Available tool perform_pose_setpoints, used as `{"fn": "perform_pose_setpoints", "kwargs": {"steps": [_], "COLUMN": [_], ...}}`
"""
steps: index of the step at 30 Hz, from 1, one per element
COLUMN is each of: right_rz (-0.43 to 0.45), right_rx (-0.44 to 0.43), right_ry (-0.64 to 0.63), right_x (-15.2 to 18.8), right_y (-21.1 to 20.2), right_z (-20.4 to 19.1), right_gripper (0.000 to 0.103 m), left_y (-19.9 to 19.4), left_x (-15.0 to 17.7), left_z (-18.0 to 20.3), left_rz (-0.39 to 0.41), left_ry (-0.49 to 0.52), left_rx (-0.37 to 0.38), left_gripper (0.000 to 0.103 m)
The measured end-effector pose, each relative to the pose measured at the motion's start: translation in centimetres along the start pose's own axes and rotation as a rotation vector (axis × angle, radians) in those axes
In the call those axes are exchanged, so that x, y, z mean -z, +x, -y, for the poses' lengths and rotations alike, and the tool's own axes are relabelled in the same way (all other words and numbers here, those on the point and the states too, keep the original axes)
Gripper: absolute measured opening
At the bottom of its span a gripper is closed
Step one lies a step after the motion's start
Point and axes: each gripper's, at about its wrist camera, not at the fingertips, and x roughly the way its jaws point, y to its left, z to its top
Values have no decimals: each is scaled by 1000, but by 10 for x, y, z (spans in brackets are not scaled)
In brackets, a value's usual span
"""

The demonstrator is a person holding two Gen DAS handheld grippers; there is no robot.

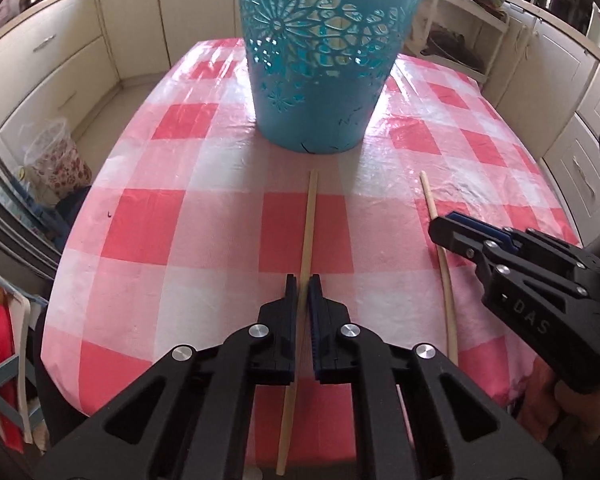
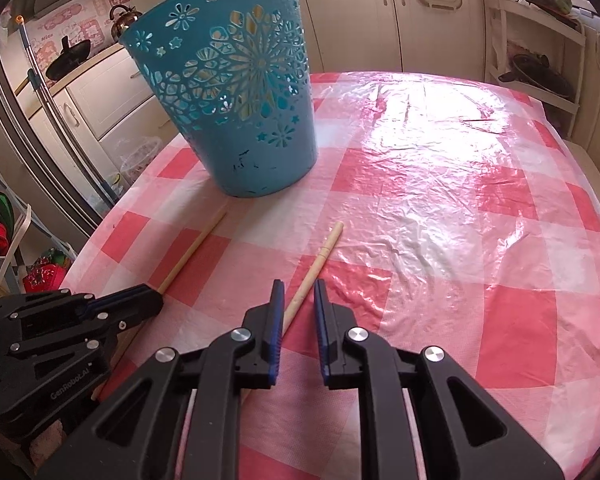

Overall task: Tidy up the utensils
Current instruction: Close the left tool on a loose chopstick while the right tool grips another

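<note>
At lower centre of the left wrist view, the left gripper (image 1: 303,280) pinches one chopstick (image 1: 309,220); the right gripper (image 2: 298,285) narrowly clasps the other chopstick (image 2: 324,252), below the blue perforated basket (image 1: 320,60) on the checked tablecloth (image 1: 180,220).

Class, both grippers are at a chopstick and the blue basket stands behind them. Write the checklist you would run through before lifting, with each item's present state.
1. left gripper closed on the left chopstick: ok, pads pinch it.
2. right gripper closed on the right chopstick: cannot tell; it lies against one pad, with a gap at the other.
3. Chopsticks lie apart, uncrossed: ok.
4. Blue cut-out basket upright on the checked tablecloth: ok.
5. Basket mouth unblocked: cannot tell, neither view looks into it.
6. Path from chopstick tips to basket clear: ok, only bare cloth between.
</note>
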Motion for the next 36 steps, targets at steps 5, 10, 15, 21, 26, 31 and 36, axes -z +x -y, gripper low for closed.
{"fn": "perform_pose_setpoints", "kwargs": {"steps": [5, 10, 15, 21, 26, 31, 36], "right_rz": [10, 18, 13, -25, -66, -117, -108], "right_rx": [0, -1, 0, 48, 50, -5, -20], "right_ry": [3, 4, 18, -18, -124, -239, -177], "right_x": [0, 0, -4, -19, -30, -31, -27], "right_y": [0, 1, 3, 12, 23, 26, 24], "right_z": [2, 2, 4, 1, -13, -27, -19], "right_gripper": [23, 23, 25, 25, 25, 16, 16], "left_y": [13, 27, 34, 29, 27, 27, 30], "left_x": [-18, -39, -50, -45, -46, -48, -49], "left_z": [5, 9, 8, -13, -21, -27, -18], "left_rz": [-1, 17, 38, 39, 10, -13, -11], "left_ry": [22, 49, 53, -54, -35, -14, 41], "left_rx": [-48, -78, -75, -67, -33, 7, -6], "left_gripper": [22, 23, 10, 5, 5, 6, 9]}}
